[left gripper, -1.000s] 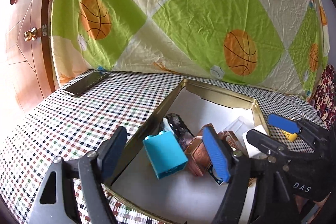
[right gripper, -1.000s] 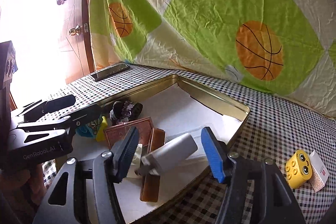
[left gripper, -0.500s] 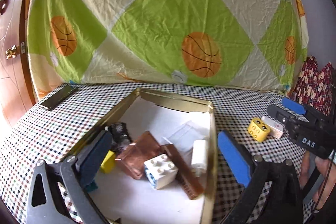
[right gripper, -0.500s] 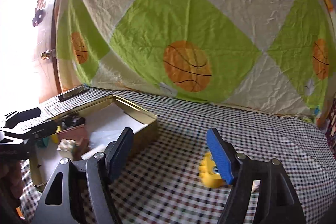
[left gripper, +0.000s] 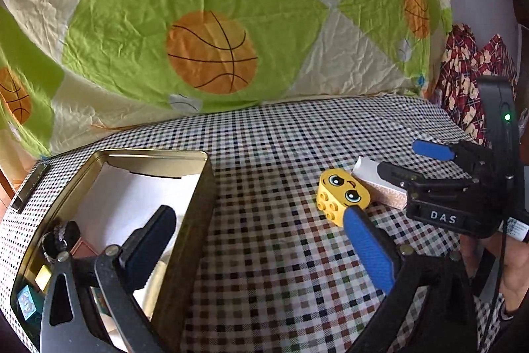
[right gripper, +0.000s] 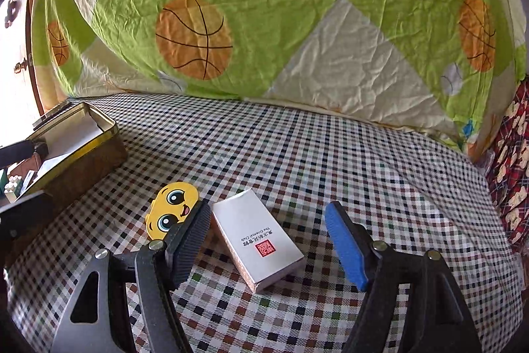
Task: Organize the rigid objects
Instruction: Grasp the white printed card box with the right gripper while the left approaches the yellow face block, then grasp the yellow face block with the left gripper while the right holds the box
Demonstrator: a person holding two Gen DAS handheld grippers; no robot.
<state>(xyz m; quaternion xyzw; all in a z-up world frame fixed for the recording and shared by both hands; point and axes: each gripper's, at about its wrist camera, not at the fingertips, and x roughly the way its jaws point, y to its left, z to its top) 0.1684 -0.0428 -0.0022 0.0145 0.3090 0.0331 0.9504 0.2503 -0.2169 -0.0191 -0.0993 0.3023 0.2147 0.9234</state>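
Observation:
A yellow toy brick with a cartoon face (left gripper: 344, 192) (right gripper: 172, 210) lies on the checked tablecloth beside a small white box with a red seal (right gripper: 261, 235) (left gripper: 377, 182). My right gripper (right gripper: 269, 247) is open and empty, its jaws standing either side of the white box, just above it. It also shows in the left wrist view (left gripper: 413, 161). My left gripper (left gripper: 258, 240) is open and empty over the right wall of the gold tin (left gripper: 195, 220), left of the yellow brick. The tin holds several small objects, mostly hidden.
The gold tin (right gripper: 86, 151) stands at the left of the table. A dark phone (left gripper: 29, 187) lies beyond it. A basketball-print sheet (right gripper: 264, 22) hangs behind the table. Patterned red cloth (right gripper: 509, 174) lies at the right edge.
Both grippers have swung right, away from the tin. The right gripper let go of a white object in the tin and now straddles the white box. The left now faces the yellow brick.

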